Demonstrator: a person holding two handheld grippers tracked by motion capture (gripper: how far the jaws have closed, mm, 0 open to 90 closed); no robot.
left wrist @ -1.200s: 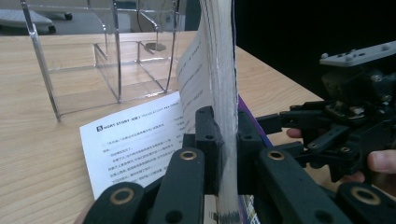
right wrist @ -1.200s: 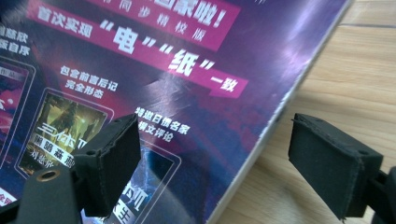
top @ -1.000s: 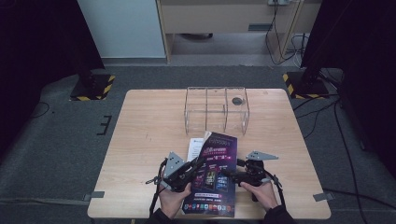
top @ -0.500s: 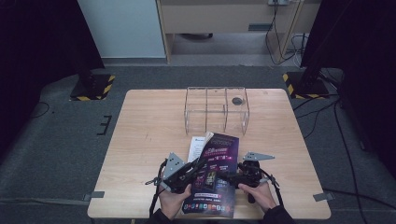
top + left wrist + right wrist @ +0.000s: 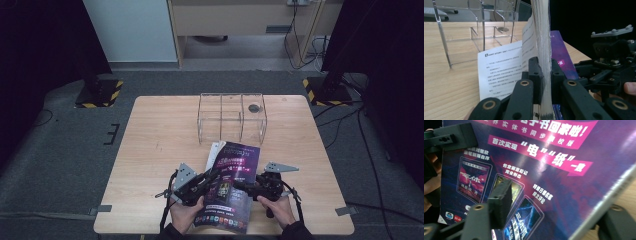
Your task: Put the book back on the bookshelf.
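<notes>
1. Nearest the person, both hands are at the front edge of the desk point(image 5: 150, 130), each working a tool on the same purple magazine point(image 5: 231, 185). It sits front and centre, tipped up off the wood, not lying flat.
2. The left tool point(image 5: 212, 176) is clamped right down on the magazine's page block; the left gripper view shows its jaws pinching the stack with no gap. One white text page point(image 5: 499, 70) has flopped loose to the side.
3. The right tool point(image 5: 240, 185) looks wrapped round the opposite edge, one jaw over the cover and the other under. It probably has a grip, but how tight it's squeezing is hard to call from here.
4. Handling-wise: it's light, floppy and glossy, so it'll likely sag and fan open if held by a few sheets. Best bet is grabbing the whole thickness near the spine, like the left tool does.
5. Further back, mid-desk, is a clear acrylic rack point(image 5: 231, 116) with upright dividers, well apart from the magazine.
6. A small dark round thing point(image 5: 254, 107) lies by the rack's far right end; can't tell what it is.
</notes>
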